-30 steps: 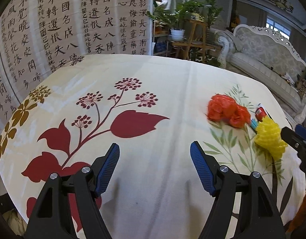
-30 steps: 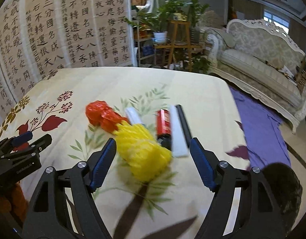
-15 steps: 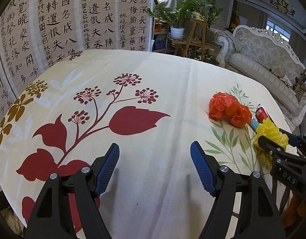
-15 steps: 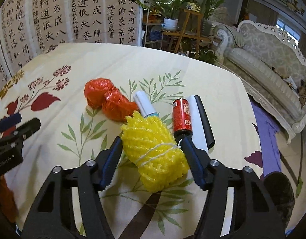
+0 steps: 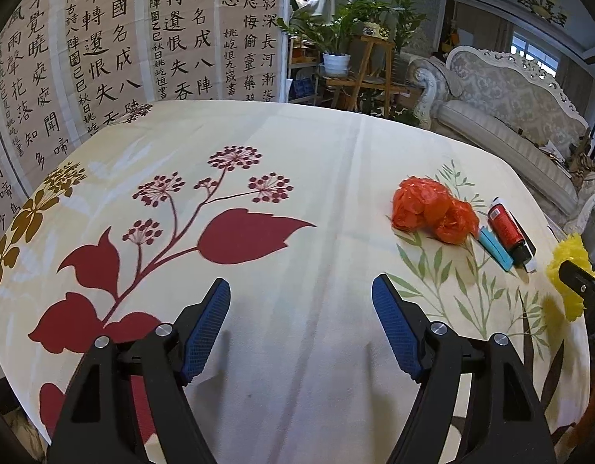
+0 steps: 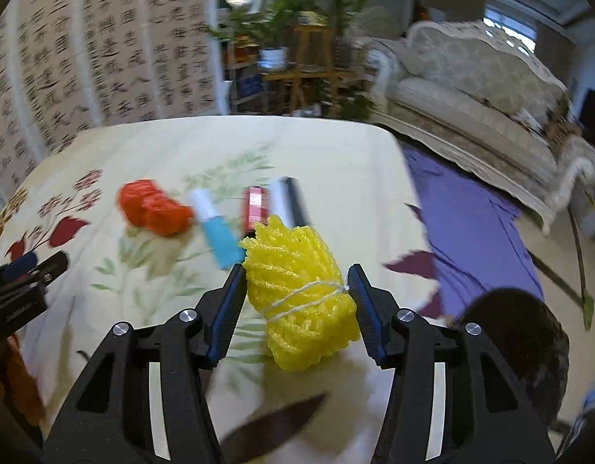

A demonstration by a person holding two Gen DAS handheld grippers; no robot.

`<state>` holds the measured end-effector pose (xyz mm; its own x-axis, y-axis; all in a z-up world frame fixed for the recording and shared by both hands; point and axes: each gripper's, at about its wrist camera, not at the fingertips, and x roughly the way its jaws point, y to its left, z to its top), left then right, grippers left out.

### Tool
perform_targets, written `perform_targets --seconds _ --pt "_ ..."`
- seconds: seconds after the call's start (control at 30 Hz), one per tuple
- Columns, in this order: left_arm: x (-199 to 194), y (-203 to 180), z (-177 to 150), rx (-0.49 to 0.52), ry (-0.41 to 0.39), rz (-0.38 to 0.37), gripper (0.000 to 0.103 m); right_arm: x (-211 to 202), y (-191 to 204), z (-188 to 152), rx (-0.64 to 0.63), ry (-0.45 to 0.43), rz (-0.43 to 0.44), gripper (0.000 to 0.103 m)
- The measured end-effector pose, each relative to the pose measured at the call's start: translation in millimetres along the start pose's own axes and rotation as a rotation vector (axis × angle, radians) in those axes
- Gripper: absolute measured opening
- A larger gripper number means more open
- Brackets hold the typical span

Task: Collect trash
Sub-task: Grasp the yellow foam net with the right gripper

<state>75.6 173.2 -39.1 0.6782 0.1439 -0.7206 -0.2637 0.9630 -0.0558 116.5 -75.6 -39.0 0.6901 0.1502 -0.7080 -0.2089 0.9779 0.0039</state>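
Our right claw (image 6: 297, 290) has just been closing and now grips the yellow foam net (image 6: 299, 294) above the table (image 6: 336, 147). Our left claw (image 5: 301, 324) gapes wide over bare cloth, holding nothing.

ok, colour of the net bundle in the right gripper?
Yellow foam net bundle, tied with white string; clearest in right wrist view.

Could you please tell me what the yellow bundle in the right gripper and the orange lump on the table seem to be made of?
Yellow bundle: likely foam netting, matte, with an open mesh texture and white string tied around it. Orange lump: probably thin plastic film, such as a crumpled bag, judging by its glossy, crinkled folds.
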Motion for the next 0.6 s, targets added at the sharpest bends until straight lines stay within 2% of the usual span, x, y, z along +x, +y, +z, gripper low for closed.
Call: perform_targets --seconds 0.13,0.4,0.5,0.6 --pt "2 -10 1 0.014 0.001 -0.017 0.074 17 -15 -3 0.033 0.046 -0.031 0.053" --pt "11 -35 9 0.040 0.005 -0.054 0.075 38 -20 -6 0.049 0.070 -0.006 0.054" --pt "16 -42 12 0.047 0.007 -0.063 0.075 41 -22 -6 0.059 0.083 -0.002 0.049" --pt "20 -49 15 0.050 0.005 -0.070 0.075 39 -24 -6 0.065 0.082 0.010 0.048"
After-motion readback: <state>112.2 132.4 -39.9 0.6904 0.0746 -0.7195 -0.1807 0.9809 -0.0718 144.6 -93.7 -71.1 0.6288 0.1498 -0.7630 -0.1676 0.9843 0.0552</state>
